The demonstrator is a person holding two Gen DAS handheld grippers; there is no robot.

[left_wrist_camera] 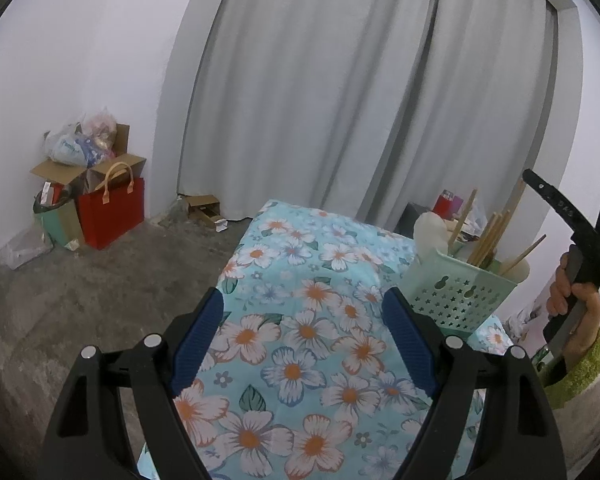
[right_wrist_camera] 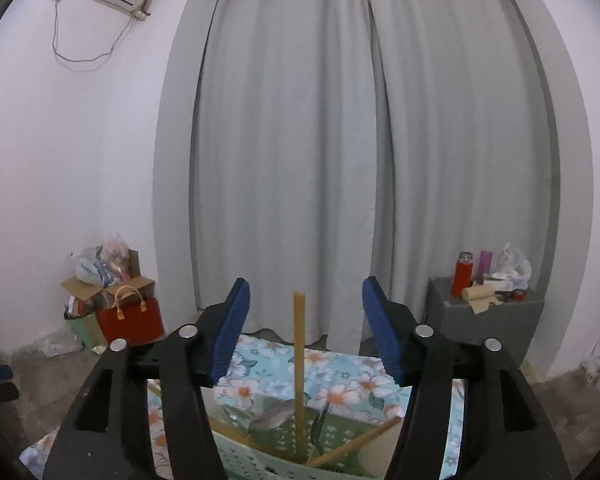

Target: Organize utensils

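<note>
A mint-green perforated basket [left_wrist_camera: 456, 300] stands on the floral tablecloth [left_wrist_camera: 300, 360] at the table's right side, with several wooden chopsticks [left_wrist_camera: 488, 236] sticking out of it. My left gripper [left_wrist_camera: 304, 300] hovers open over the cloth, left of the basket, with nothing between its fingers. My right gripper [right_wrist_camera: 306, 286] is open just above the basket [right_wrist_camera: 252, 456]. One chopstick [right_wrist_camera: 299, 360] stands upright in the basket between the blue pads without touching either. A metal spoon [right_wrist_camera: 272, 416] and slanted chopsticks [right_wrist_camera: 356, 444] lie inside. A hand [left_wrist_camera: 576, 300] holds the right gripper's handle.
Grey curtains [right_wrist_camera: 340, 160] hang behind the table. A red bag [left_wrist_camera: 112, 216] and cardboard boxes [left_wrist_camera: 80, 168] sit in the left floor corner. At the right, a grey cabinet [right_wrist_camera: 488, 320] carries a red bottle [right_wrist_camera: 462, 276] and clutter. The concrete floor [left_wrist_camera: 100, 300] borders the table's left edge.
</note>
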